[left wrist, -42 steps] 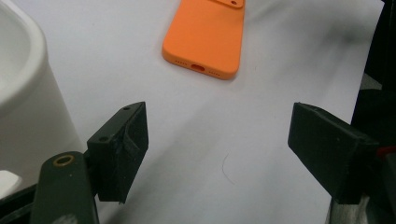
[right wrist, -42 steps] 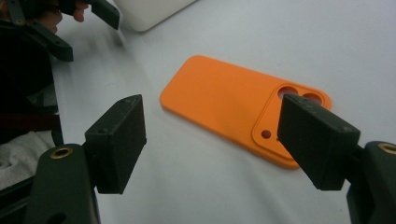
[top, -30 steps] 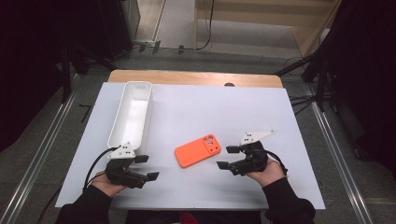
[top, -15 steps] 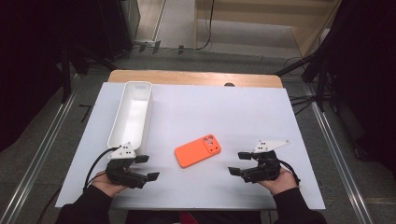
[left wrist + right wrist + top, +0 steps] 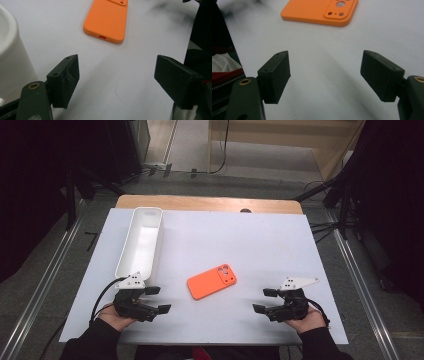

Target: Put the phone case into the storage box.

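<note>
An orange phone case (image 5: 212, 281) lies flat on the white table cover (image 5: 240, 240), camera cutout toward the right. My left gripper (image 5: 158, 300) rests near the front left of the table, jaws open and pointing right toward the case (image 5: 106, 20). My right gripper (image 5: 264, 300) sits at the front right, jaws open and empty, pointing left at the case (image 5: 319, 11). Both grippers are well apart from the case.
A long white tray (image 5: 141, 241) stands empty along the left side, its near end beside my left gripper (image 5: 117, 75). The tray wall (image 5: 10, 50) shows at the left of the left gripper view. A wooden table edge (image 5: 210, 203) runs along the back.
My right gripper has drawn back from beside the case to the front right of the table. The left gripper and the case have stayed put.
</note>
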A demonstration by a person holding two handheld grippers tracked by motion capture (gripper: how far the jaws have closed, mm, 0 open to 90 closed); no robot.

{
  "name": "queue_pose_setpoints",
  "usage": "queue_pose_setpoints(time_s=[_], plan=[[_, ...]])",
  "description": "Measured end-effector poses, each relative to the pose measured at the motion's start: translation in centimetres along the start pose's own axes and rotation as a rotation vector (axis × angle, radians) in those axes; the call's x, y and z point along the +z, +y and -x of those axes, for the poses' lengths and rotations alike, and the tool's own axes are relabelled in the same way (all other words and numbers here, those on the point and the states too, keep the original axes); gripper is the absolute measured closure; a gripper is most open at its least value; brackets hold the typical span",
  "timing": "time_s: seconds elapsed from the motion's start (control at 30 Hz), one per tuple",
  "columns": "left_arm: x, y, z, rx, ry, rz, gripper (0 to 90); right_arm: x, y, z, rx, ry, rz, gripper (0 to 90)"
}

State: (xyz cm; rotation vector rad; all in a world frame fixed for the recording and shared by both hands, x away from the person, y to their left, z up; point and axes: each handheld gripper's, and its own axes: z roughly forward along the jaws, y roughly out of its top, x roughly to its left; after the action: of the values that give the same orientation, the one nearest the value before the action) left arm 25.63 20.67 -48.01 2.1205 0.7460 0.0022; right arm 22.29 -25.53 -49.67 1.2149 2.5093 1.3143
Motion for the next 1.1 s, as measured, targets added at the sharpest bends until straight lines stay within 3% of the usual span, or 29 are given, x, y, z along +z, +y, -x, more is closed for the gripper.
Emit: queue_pose_setpoints(time_s=[0.5, 0.6, 0.8, 1.1], plan=[[-0.3, 0.7, 0.3, 0.014, -0.022, -0.019, 20.0, 0.0, 0.0, 0.3, 0.021, 0.011, 0.002, 22.5], [-0.3, 1.1, 0.5, 0.009, -0.034, -0.022, 16.3, 0.1, 0.0, 0.3, 0.029, 0.011, 0.003, 22.5], [0.0, 2.2, 1.2, 0.042, -0.048, -0.029, 13.8, 0.0, 0.0, 0.3, 0.027, 0.016, 0.006, 22.6], [0.8, 3.6, 1.4, 0.052, -0.087, -0.039, 13.9, 0.1, 0.0, 0.3, 0.039, 0.015, -0.002, 22.4]])
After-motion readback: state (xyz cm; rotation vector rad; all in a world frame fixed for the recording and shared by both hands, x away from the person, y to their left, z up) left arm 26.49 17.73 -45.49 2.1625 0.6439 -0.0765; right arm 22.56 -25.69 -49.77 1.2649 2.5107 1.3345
